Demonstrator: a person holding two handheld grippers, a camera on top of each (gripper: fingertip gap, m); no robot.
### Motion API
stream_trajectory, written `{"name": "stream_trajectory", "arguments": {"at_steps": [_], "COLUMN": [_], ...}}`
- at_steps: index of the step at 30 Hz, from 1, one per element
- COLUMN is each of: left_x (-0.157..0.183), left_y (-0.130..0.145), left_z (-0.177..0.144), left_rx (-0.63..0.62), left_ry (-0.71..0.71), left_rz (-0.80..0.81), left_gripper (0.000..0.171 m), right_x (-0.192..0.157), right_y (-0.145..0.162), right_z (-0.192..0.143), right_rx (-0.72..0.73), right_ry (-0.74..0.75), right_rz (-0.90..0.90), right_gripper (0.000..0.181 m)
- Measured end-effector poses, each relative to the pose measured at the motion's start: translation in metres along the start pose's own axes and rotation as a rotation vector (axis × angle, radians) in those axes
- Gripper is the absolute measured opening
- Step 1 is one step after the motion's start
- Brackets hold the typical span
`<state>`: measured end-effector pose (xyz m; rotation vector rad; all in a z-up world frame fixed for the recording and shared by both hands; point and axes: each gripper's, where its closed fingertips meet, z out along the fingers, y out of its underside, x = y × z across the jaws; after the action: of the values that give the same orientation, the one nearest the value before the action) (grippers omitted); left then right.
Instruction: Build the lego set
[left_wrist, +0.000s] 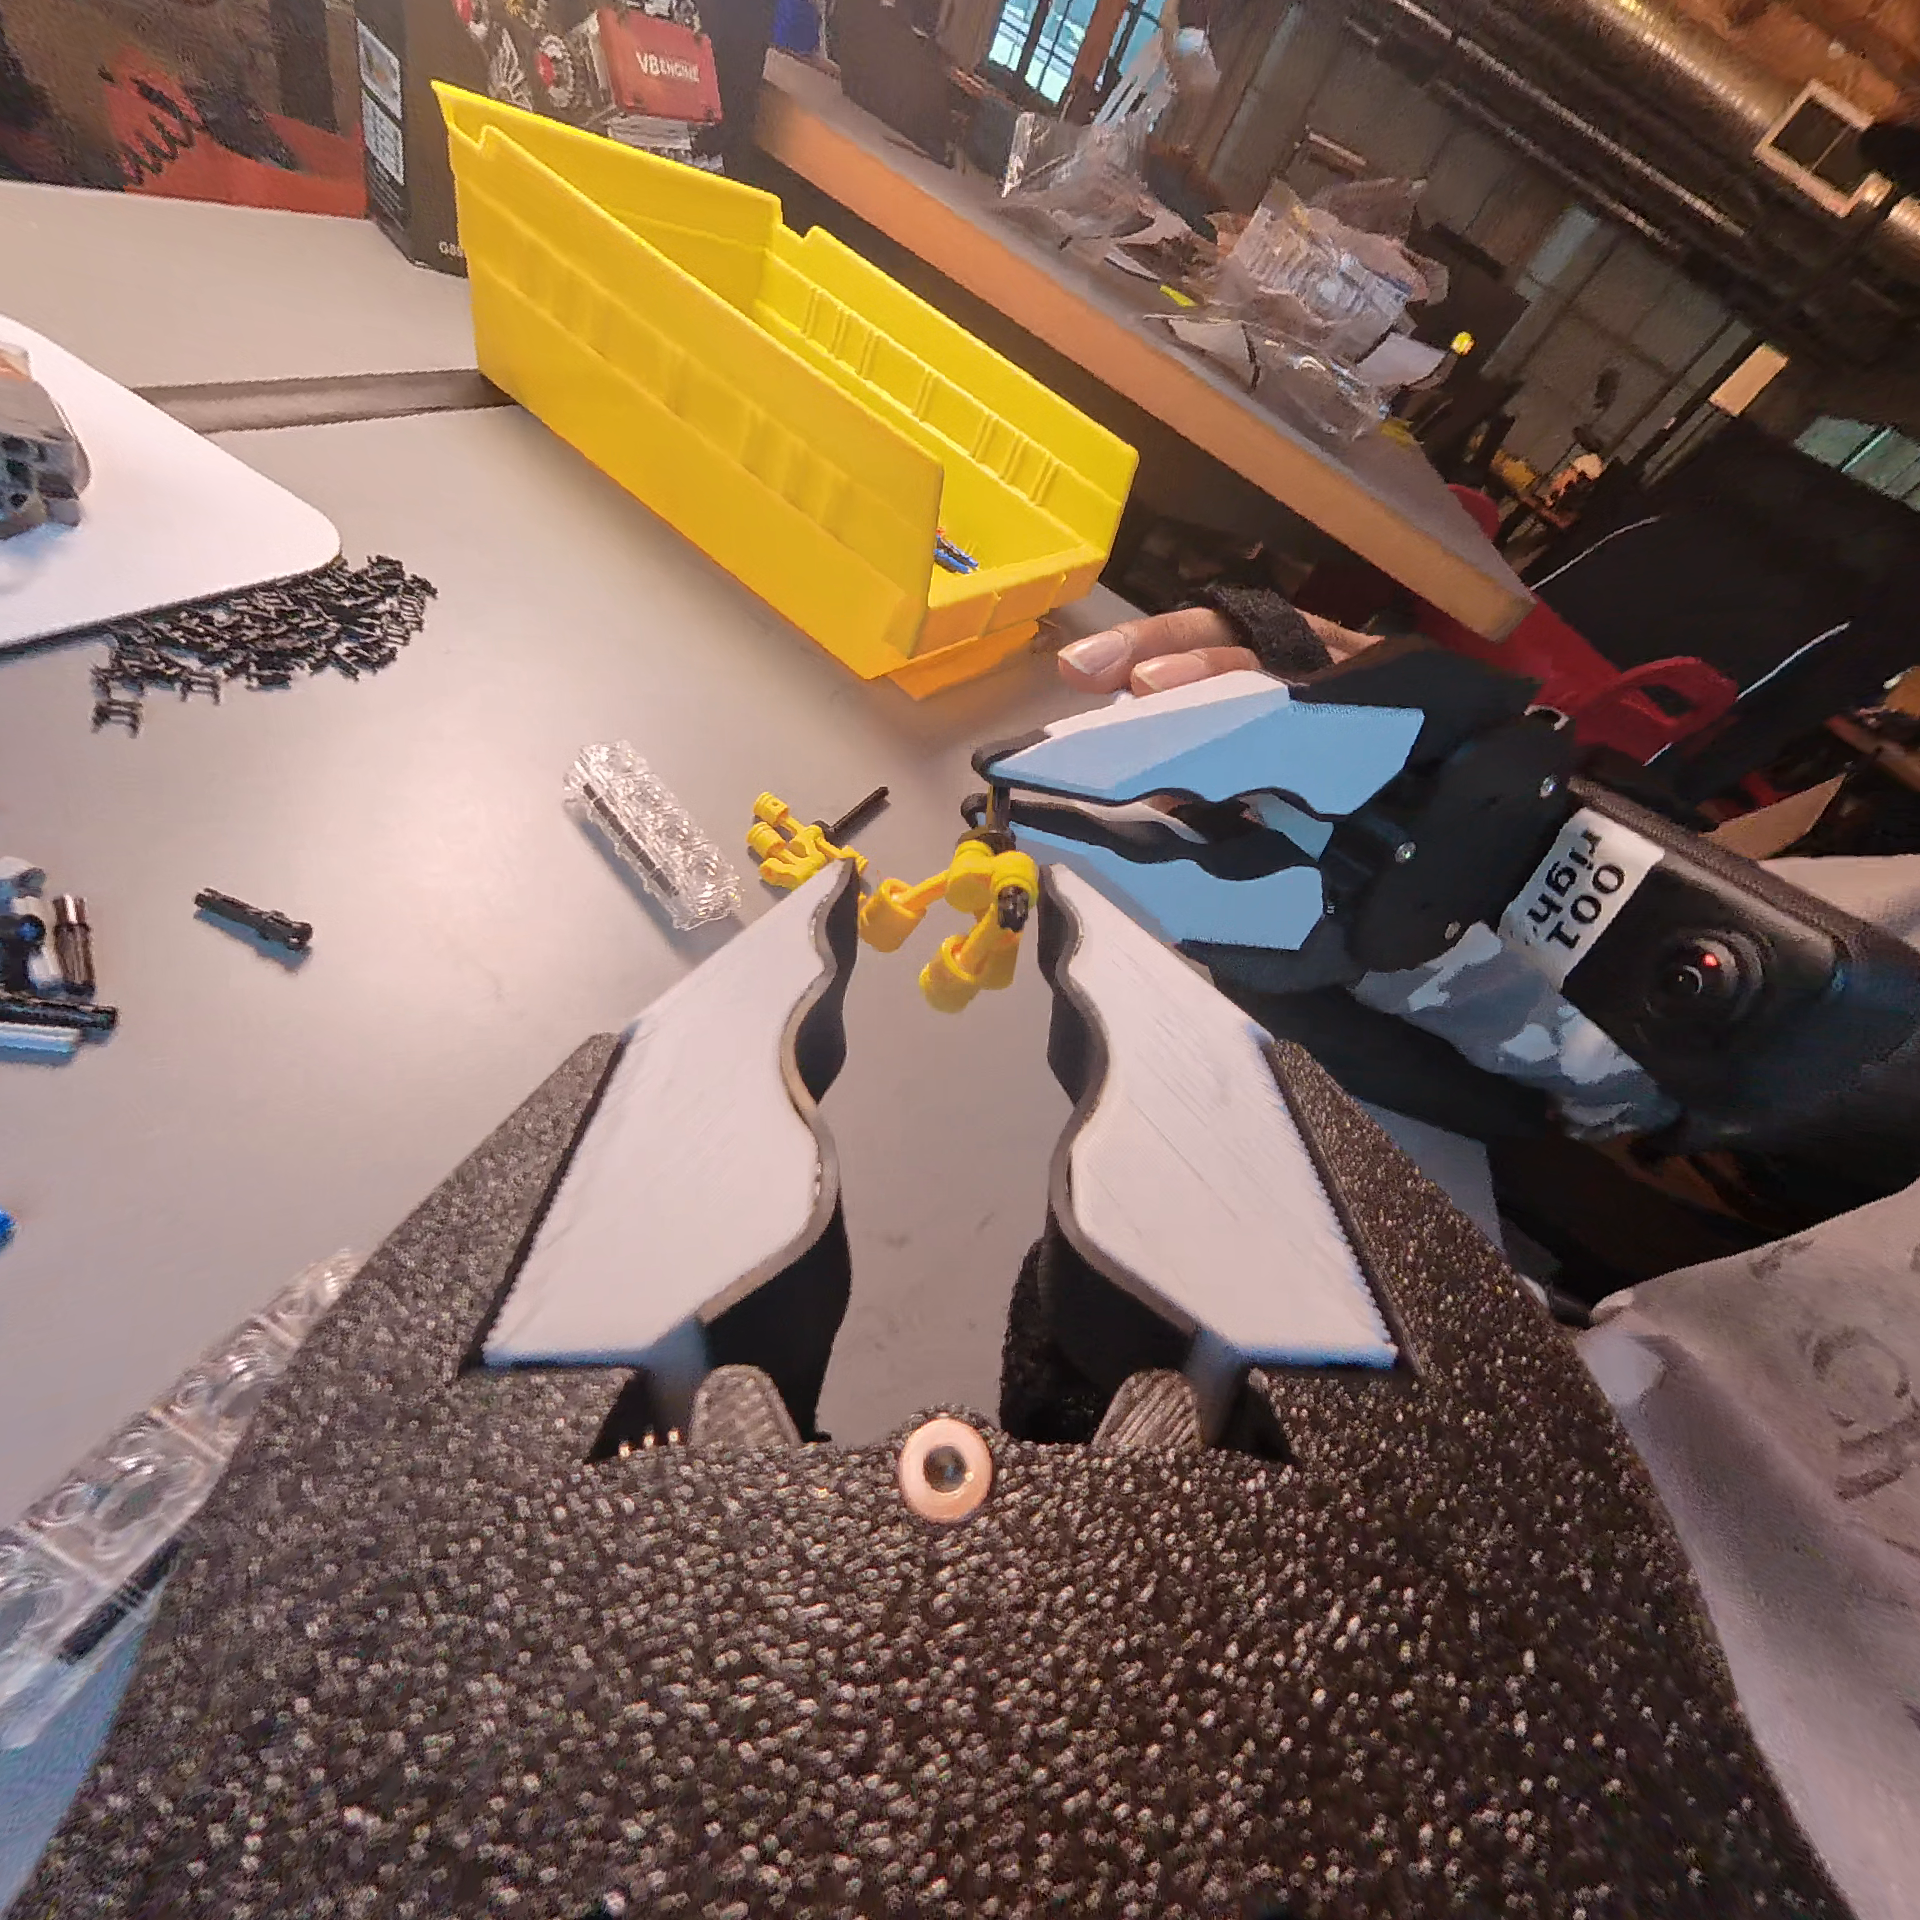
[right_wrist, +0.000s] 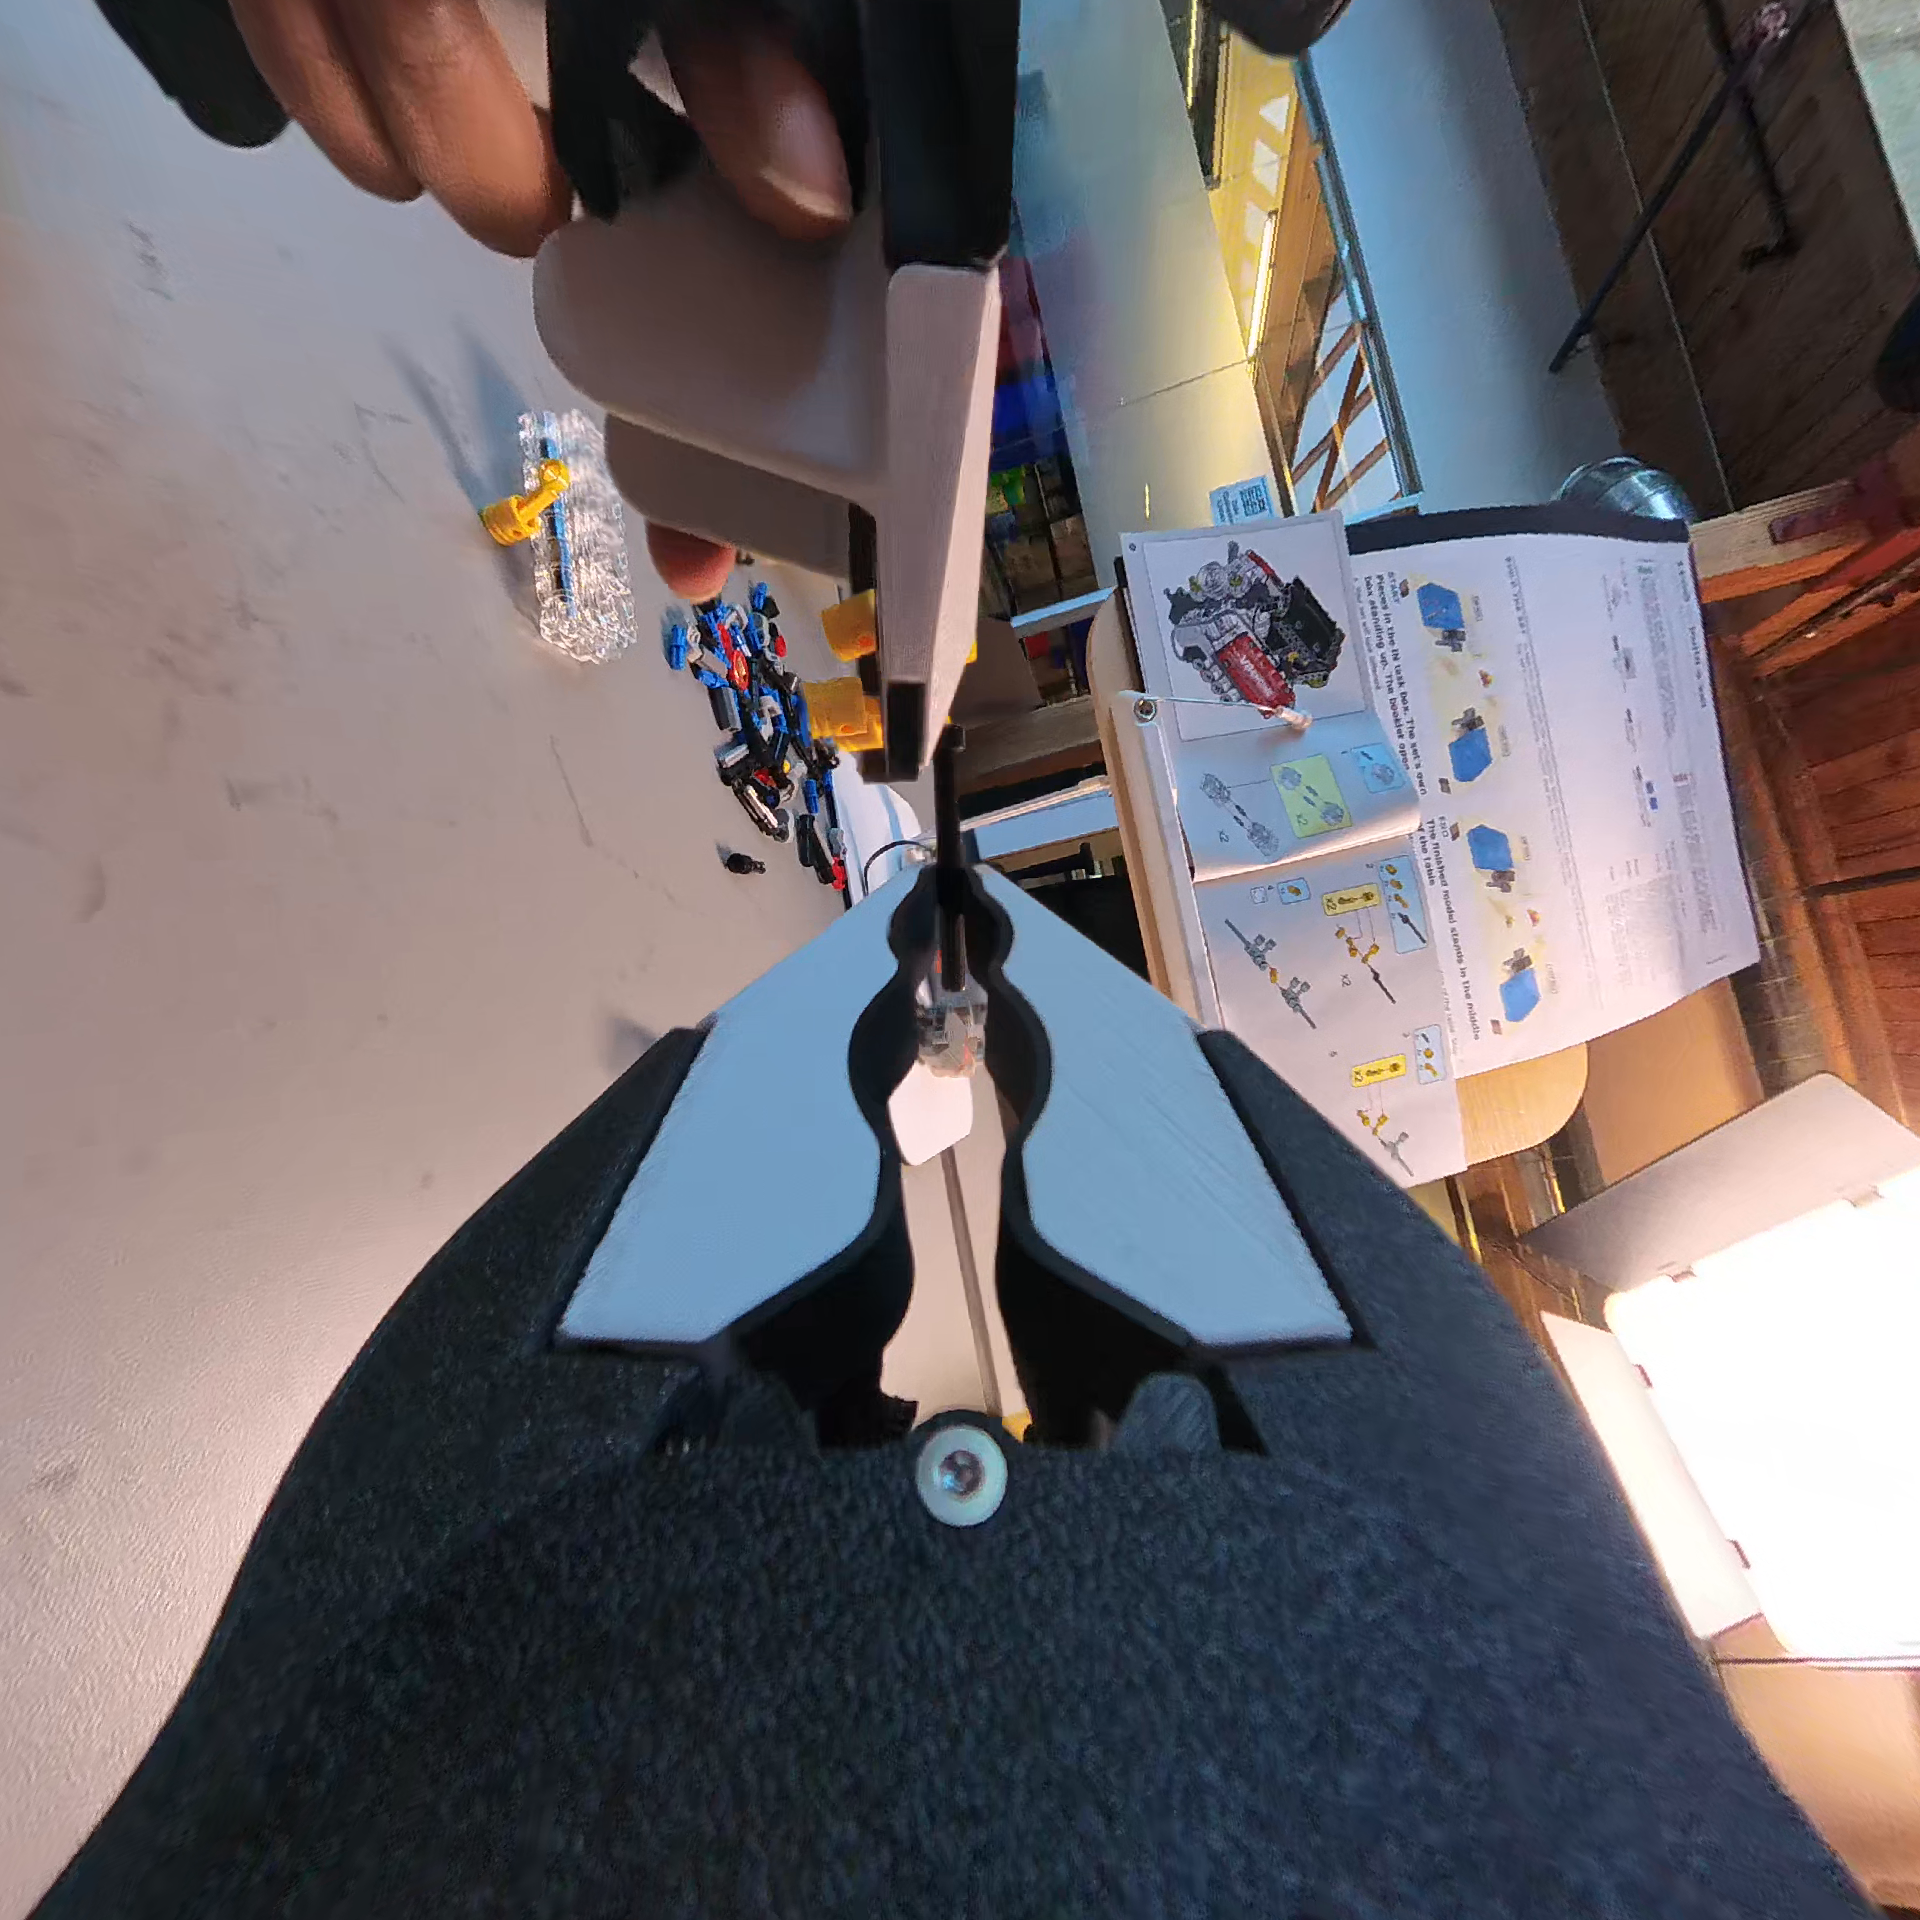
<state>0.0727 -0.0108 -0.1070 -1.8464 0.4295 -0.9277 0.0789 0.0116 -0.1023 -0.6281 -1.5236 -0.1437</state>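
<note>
My left gripper (left_wrist: 948, 883) is shut on a small yellow lego assembly (left_wrist: 971, 868) of linked connectors and holds it above the grey table. My right gripper (right_wrist: 951, 888) is shut on a thin black axle (right_wrist: 948, 821) and comes in from the right in the left wrist view (left_wrist: 992, 798). The axle's tip meets the yellow assembly (right_wrist: 847, 717) at the left gripper's fingertip (right_wrist: 904, 727). A second yellow assembly (left_wrist: 790, 842) with a black axle lies on the table just beyond.
A yellow bin (left_wrist: 790, 416) stands at the back. A pile of black pins (left_wrist: 270, 634) lies by a white board (left_wrist: 156, 520). A clear bag (left_wrist: 649, 831) and a loose black pin (left_wrist: 255, 920) lie nearby. Blue and black pieces (right_wrist: 758, 707) and an open instruction booklet (right_wrist: 1299, 831) are ahead. My left and right fingertips are right by each other. From either gripper's tips it is about 15 cm to the loose black pin (left_wrist: 255, 920). It is also in sight in the right wrist view (right_wrist: 742, 856).
</note>
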Motion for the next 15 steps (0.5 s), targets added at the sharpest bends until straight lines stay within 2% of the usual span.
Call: {"name": "stream_trajectory", "arguments": {"at_steps": [4, 9, 12, 15], "left_x": [0.004, 0.002, -0.003, -0.006], "left_y": [-0.003, -0.01, -0.019, -0.022], "left_z": [0.003, -0.002, -0.012, -0.02], "left_rx": [0.029, 0.064, 0.083, 0.04], "left_ry": [0.028, 0.019, -0.031, -0.099], "left_rz": [-0.066, -0.066, 0.035, 0.205], "left_gripper": [0.034, 0.032, 0.032, 0.027], "right_x": [0.001, 0.006, 0.006, -0.001], "right_y": [-0.004, 0.001, 0.01, 0.015], "right_z": [0.0, 0.0, 0.001, 0.004], "right_rx": [0.009, -0.005, -0.032, -0.042], "right_ry": [0.017, 0.039, 0.032, -0.005], "right_rz": [-0.01, 0.003, 0.009, -0.004], "right_gripper": [0.003, 0.003, 0.003, 0.003]}}
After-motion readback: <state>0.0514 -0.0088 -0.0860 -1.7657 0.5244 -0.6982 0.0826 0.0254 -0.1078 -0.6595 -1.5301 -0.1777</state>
